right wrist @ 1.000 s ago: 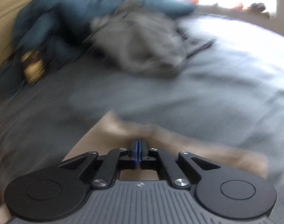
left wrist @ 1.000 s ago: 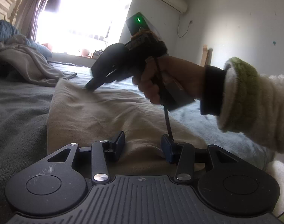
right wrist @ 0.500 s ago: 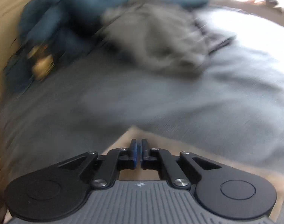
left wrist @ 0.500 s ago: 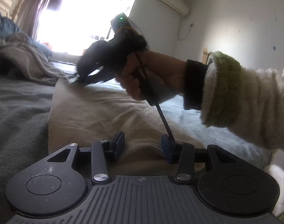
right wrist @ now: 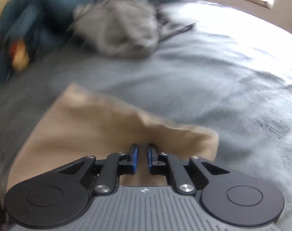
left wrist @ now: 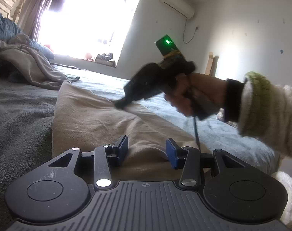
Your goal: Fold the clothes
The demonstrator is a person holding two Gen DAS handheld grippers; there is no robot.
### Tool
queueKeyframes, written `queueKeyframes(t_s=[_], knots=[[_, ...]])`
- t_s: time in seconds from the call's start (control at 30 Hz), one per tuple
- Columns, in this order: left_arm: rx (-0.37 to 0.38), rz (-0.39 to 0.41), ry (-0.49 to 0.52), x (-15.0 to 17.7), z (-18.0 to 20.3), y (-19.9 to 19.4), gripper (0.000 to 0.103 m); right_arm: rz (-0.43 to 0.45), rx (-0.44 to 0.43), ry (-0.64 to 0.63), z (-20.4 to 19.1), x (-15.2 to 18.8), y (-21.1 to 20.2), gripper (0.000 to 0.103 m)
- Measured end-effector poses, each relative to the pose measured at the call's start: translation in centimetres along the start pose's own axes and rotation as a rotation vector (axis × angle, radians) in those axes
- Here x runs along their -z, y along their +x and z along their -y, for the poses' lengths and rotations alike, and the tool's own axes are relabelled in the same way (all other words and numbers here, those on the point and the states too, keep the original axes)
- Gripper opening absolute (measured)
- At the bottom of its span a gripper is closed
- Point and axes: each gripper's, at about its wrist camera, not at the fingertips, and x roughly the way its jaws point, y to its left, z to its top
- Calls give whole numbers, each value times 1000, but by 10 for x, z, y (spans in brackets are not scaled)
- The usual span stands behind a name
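One beige garment (left wrist: 99, 115) on grey bedding (left wrist: 21, 119), lightly creased, left fingers (left wrist: 121, 150) apart, right fingers (right wrist: 134, 157) slightly apart, closing.

Under my grippers is the bed (left wrist: 19, 119), covered in a grey fleecy blanket. Right ahead of them the beige garment (right wrist: 99, 127) lies flat on it. Farther ahead to my left sits a crumpled grey heap of clothes (right wrist: 119, 30), blue bedding (right wrist: 30, 15) beyond it.

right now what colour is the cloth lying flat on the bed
Beige, plain with no pattern; the left wrist view shows it best.
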Motion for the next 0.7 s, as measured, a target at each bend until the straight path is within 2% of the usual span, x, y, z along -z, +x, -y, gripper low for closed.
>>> queueKeyframes(t_s=[0.07, 0.1, 0.13, 0.27, 0.3, 0.4, 0.47, 0.6, 0.7], knots=[[3, 1, -1, 0, 0, 0, 45, 61, 170, -17, 3, -6, -4, 12], [5, 0, -2, 0, -1, 1, 45, 73, 221, -37, 5, -5, -11, 12], [6, 0, -6, -1, -2, 2, 45, 81, 220, -41, 9, -1, -23, 12], [20, -2, -20, -2, -6, 1, 45, 105, -19, -50, 13, 34, -90, 16], [26, 0, -31, -3, -7, 1, 45, 104, -42, -70, 10, 45, -102, 17], [54, 15, -90, -7, -16, -4, 45, 94, -10, -96, 5, 75, -127, 17], [59, 40, -131, -11, -21, -11, 47, 109, -44, -80, 3, 91, -144, 17], [6, 55, -153, -17, -28, -16, 49, 136, -177, -138, -14, 122, -163, 17], [-44, 39, -143, -16, -30, -15, 47, 95, -157, -201, -22, 146, -152, 17]])
